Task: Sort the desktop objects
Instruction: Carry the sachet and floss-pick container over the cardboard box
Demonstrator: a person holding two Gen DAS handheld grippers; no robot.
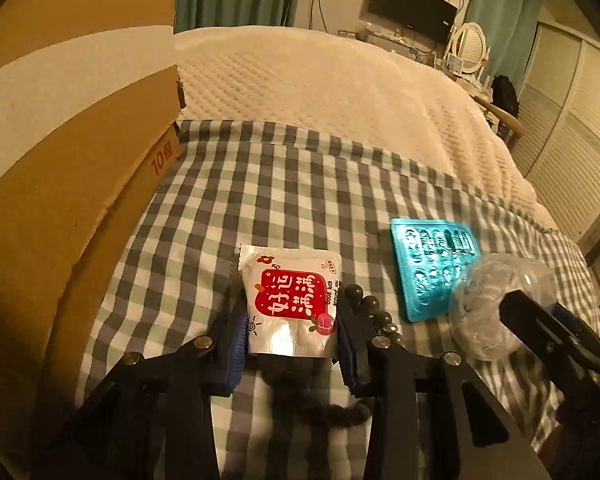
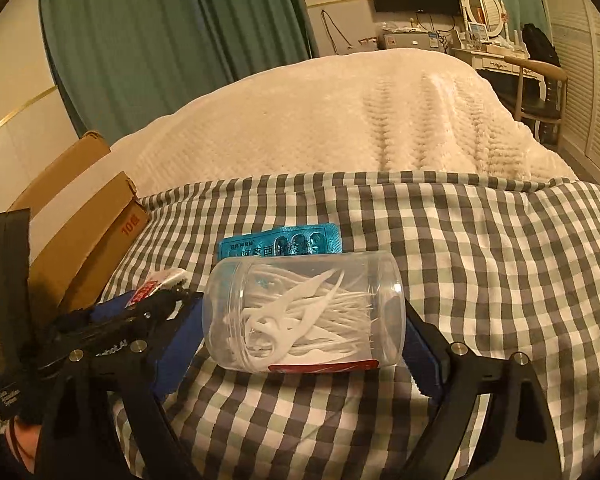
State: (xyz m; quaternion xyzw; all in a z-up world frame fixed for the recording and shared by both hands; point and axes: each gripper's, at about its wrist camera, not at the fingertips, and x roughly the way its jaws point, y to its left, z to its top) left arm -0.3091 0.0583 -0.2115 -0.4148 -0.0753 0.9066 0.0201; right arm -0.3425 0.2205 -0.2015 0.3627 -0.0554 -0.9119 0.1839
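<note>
A white sachet with a red label (image 1: 290, 300) sits between the blue pads of my left gripper (image 1: 290, 320), and the pads press on its two side edges. In the right wrist view a clear jar of white floss picks (image 2: 300, 316) lies on its side on the checked cloth (image 2: 480, 260). My right gripper (image 2: 300, 308) spans the jar, one blue pad against each end. The jar (image 1: 492, 300) also shows at the right of the left wrist view, partly behind a black finger (image 1: 532, 312). A teal blister pack (image 1: 428, 268) lies flat just beyond the jar.
An open cardboard box (image 1: 60, 160) stands at the left edge of the cloth. A string of dark beads (image 1: 370, 306) lies beside the left gripper's right finger, and a dark fuzzy loop (image 1: 320, 408) lies under the gripper. A white quilted blanket (image 1: 320, 80) covers the bed beyond.
</note>
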